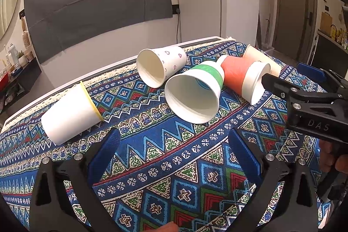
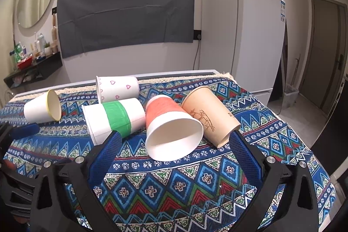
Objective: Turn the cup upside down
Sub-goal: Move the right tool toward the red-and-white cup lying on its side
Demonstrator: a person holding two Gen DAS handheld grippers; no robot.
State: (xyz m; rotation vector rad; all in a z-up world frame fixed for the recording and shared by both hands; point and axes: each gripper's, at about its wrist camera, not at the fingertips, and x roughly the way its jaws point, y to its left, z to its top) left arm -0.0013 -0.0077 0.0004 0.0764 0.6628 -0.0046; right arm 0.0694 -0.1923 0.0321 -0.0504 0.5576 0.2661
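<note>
Several paper cups lie on their sides on the patterned cloth. A red-banded cup [image 2: 171, 125] lies with its mouth toward my right gripper [image 2: 174, 138], which is open, its fingers a little short of the cup's rim on each side. The red cup also shows in the left wrist view [image 1: 243, 79]. A green-banded cup [image 1: 195, 90] [image 2: 115, 116] lies beside it. My left gripper [image 1: 174, 138] is open and empty above bare cloth, short of the green cup. The right gripper [image 1: 282, 77] shows in the left wrist view, near the red cup's mouth.
A heart-printed cup [image 1: 161, 64] [image 2: 117, 88], a yellow-rimmed white cup [image 1: 69, 114] [image 2: 41, 108] and a tan bamboo-printed cup [image 2: 211, 116] also lie on the table [image 1: 121, 62]. A white fridge [image 2: 241, 34] stands behind on the right.
</note>
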